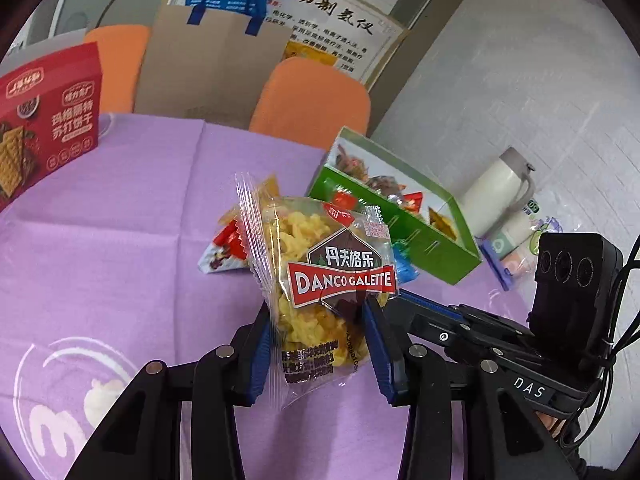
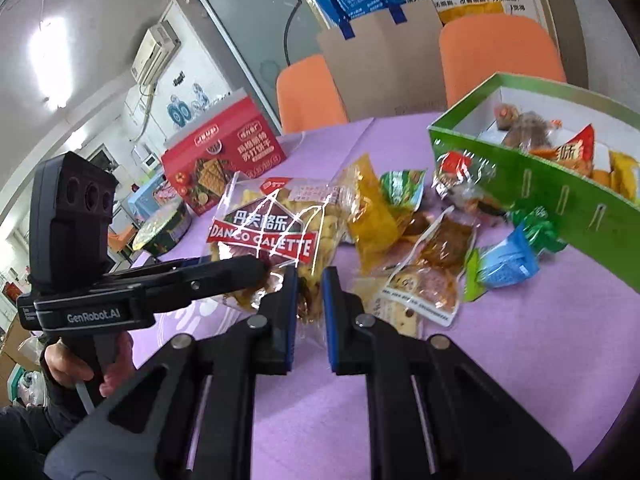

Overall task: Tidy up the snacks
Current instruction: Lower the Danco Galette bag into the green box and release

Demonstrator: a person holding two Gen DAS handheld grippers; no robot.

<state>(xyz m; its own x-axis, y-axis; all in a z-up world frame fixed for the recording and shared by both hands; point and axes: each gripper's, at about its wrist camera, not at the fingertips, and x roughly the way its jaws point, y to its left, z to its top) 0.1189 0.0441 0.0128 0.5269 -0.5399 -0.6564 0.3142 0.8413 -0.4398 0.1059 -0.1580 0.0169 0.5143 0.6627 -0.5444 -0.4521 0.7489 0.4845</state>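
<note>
A clear packet of yellow snacks labelled Danco Galette hangs above the purple tablecloth. My left gripper is shut on its lower half, one blue pad against each side. My right gripper is shut on the crinkled lower edge of the same packet. In the left wrist view the right gripper reaches in from the right. The right wrist view shows the left gripper coming in from the left, with a hand on its handle. An open green box holding several snacks stands on the right.
Several loose packets lie by the green box, among them a yellow one and a blue one. A red biscuit box stands at the far left, near a round tin. A white flask, orange chairs and a paper bag lie beyond.
</note>
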